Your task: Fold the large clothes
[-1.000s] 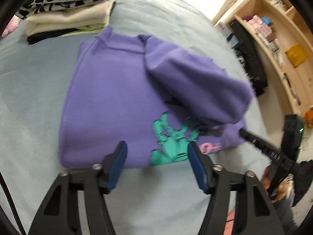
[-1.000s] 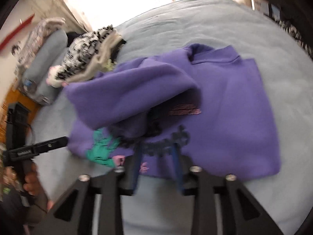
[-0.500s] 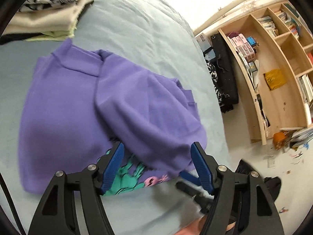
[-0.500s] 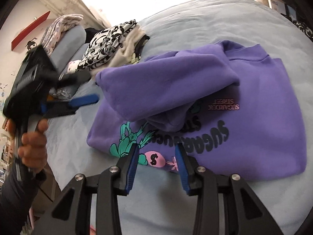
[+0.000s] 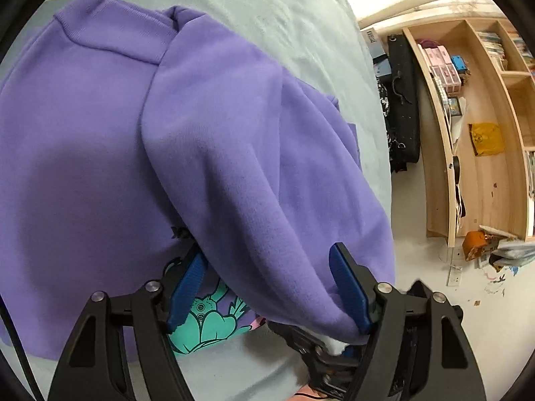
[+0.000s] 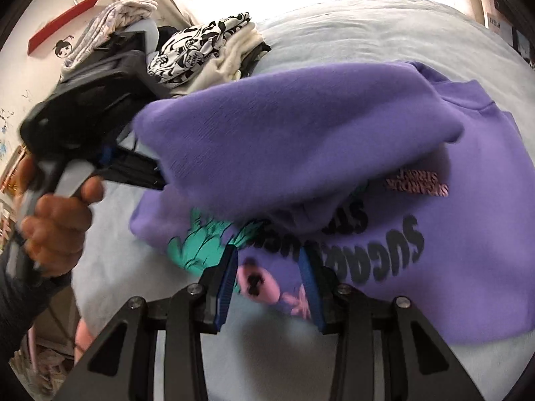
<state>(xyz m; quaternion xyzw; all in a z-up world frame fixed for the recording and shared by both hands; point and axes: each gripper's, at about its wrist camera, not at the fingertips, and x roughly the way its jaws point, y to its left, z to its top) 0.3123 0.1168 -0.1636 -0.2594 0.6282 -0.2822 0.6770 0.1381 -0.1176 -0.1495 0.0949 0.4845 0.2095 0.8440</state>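
A purple sweatshirt (image 5: 83, 140) with a teal and pink print lies on the pale blue bed (image 5: 267, 6). Its sleeve (image 5: 254, 180) is folded across the body, the cuff end raised. My left gripper (image 5: 267, 277) is open, its blue fingers (image 5: 347, 284) on either side of the sleeve's lower end. In the right wrist view the sweatshirt (image 6: 468, 250) shows its dark lettering, and the sleeve (image 6: 301, 133) arches over it. My right gripper (image 6: 271, 280) is open at the hem over the pink print, touching nothing that I can tell. The left gripper's body (image 6: 100, 100) is at the sleeve's left end.
A stack of folded clothes (image 6: 214, 56) with a black-and-white top sits at the far end of the bed. A wooden bookshelf (image 5: 474, 127) and a black case (image 5: 401, 100) stand beyond the bed's right edge. Pillows (image 6: 127, 16) lie behind the stack.
My left gripper has moved forward and right until its fingers straddle the sleeve end. My right gripper has closed in on the hem and its fingers have opened wider.
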